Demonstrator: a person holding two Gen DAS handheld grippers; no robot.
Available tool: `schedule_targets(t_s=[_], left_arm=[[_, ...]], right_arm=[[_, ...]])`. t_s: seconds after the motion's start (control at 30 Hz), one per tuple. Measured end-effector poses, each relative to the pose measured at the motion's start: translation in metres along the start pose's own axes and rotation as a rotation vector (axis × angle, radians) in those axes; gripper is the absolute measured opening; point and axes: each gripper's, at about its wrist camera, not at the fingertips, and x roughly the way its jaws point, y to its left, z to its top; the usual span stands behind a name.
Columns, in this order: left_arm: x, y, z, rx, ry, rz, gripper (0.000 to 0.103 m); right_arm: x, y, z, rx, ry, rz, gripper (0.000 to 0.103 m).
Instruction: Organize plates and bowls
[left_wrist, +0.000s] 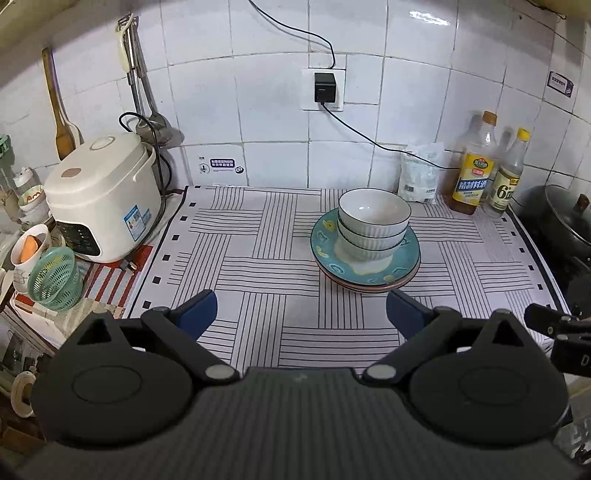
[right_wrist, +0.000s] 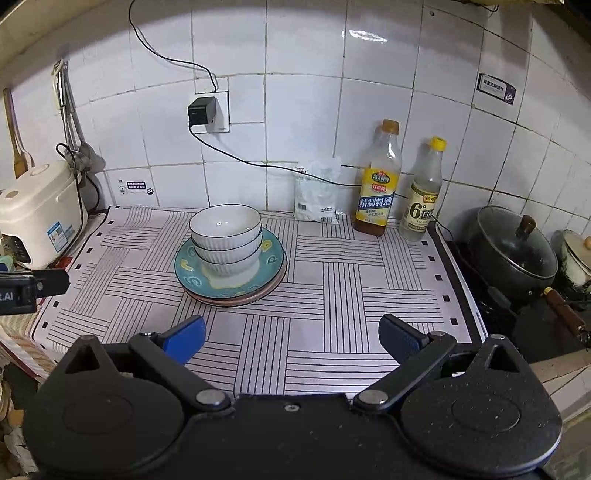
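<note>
Three white ribbed bowls (left_wrist: 373, 221) with dark rims, nested upright, sit on a teal patterned plate (left_wrist: 400, 258). Teal plate tops a short stack; a pink-rimmed plate (left_wrist: 369, 288) shows under its near edge. Number of plates below cannot be told. In the left wrist view the stack lies at about 1 o'clock from the left gripper (left_wrist: 301, 314), right of centre on the mat. In the right wrist view it lies at about 11 o'clock from the right gripper (right_wrist: 291, 338).

Left gripper: jaws spread wide, blue pads empty, hovering above the mat's near edge. Right gripper: jaws likewise wide apart, nothing between them, clear of the stack.

Surface: a white mat (left_wrist: 258, 258) printed with blocks of thin dark lines, small black squares along its border, covering the counter.

Room: white tiled wall (left_wrist: 266, 103) behind. Wall socket with a black adapter (left_wrist: 324, 88), its cable trailing right. At 10 o'clock of the stack, a white rice cooker (left_wrist: 99, 195); ladles and a wooden spatula hang above it. A green mesh basket (left_wrist: 55, 277) sits near the cooker. At 2 o'clock, a white bag (left_wrist: 421, 173), then two bottles (left_wrist: 474, 166) against the wall. Further right, a dark lidded pot (right_wrist: 513, 251) on the stove.
</note>
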Motion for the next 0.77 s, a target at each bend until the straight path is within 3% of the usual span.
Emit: schedule_targets(t_s=[0.77], left_arm=[[0.0031, 0.0004, -0.0018, -0.008, -0.002, -0.009, 0.103]], right_arm=[[0.0041, -0.0013, -0.0015, -0.016, 0.012, 0.007, 0.101]])
